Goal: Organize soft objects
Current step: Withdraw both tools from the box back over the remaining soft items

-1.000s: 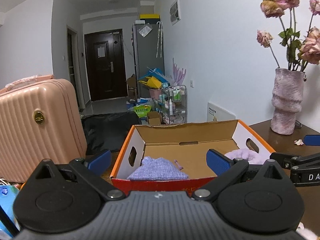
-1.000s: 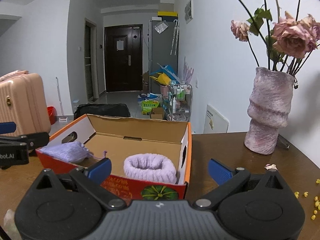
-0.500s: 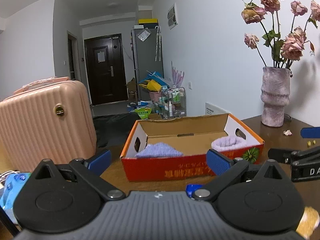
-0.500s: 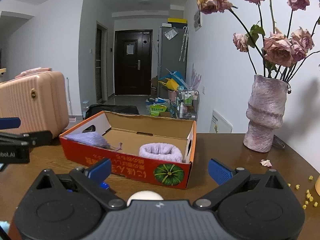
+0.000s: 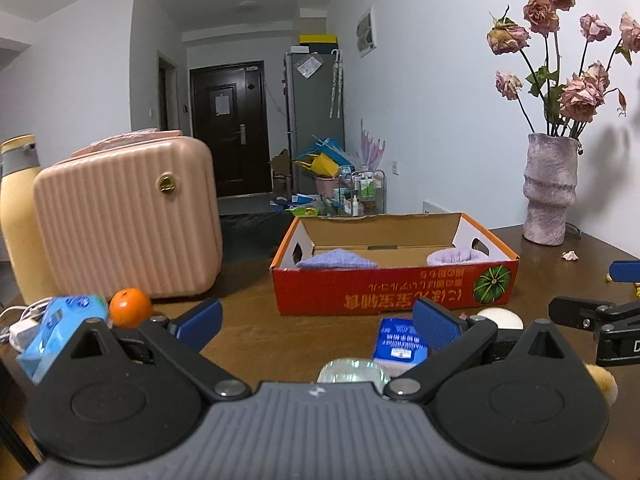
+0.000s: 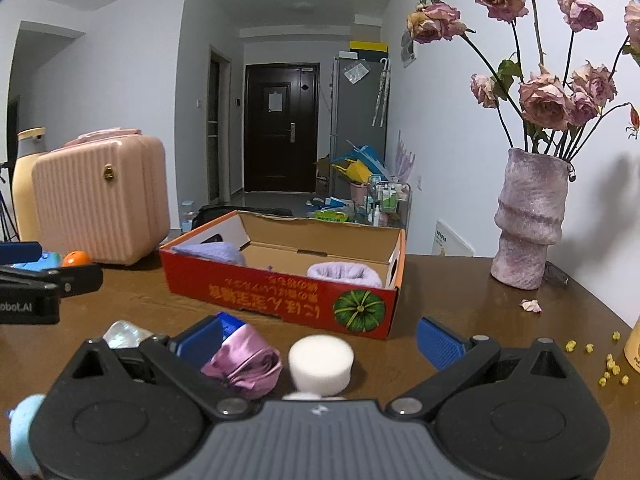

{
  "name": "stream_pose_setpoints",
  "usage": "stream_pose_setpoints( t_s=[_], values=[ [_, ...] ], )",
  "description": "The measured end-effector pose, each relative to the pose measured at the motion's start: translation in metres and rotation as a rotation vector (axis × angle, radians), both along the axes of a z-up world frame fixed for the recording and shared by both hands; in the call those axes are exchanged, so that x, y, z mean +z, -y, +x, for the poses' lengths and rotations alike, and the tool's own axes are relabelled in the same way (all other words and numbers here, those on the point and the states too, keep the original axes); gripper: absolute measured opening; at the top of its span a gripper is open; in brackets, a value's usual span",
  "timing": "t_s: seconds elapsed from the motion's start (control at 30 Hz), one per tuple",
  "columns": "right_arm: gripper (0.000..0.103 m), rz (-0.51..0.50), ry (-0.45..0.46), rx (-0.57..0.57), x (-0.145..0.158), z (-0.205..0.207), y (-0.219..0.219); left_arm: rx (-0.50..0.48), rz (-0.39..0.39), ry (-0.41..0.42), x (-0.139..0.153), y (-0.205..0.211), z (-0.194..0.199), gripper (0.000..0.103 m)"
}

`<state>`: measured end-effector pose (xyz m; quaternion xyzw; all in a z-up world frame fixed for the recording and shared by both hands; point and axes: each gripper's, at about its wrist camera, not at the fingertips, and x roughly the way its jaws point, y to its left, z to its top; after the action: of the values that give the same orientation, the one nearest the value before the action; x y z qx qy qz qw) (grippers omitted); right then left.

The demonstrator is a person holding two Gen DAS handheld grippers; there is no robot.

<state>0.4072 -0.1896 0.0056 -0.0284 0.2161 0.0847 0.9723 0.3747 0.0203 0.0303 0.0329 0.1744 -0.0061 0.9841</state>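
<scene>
Right wrist view: right gripper and left gripper jaws wide, empty; risk is nudging white sponge or snagging purple satin scrunchie short of pumpkin box.

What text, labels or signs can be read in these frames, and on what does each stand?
"obot.AI", cut off at the frame edge: on the left gripper, in the right wrist view.
"D", cut off: on the right gripper, in the left wrist view.
Yellow characters, upside down: on the box front, not readable to me.
White print on the blue packet: too small.
Paper on the door: too blurred.
</scene>
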Motion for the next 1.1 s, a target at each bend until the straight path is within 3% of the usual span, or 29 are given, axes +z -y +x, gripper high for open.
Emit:
stream_pose_setpoints(
  t_s=[0.6, 1.1],
  values=[
    [0.103, 0.041, 0.018, 0.061, -0.01, -0.068, -0.013, 0.059, 0.003, -0.019, -0.018, -0.012, -0.075, 0.103],
    [0.103, 0.083, 0.018, 0.09, -0.022, -0.105, -0.022, 0.08, -0.045, -0.037, -0.027, -0.035, -0.123, 0.103]
  ],
)
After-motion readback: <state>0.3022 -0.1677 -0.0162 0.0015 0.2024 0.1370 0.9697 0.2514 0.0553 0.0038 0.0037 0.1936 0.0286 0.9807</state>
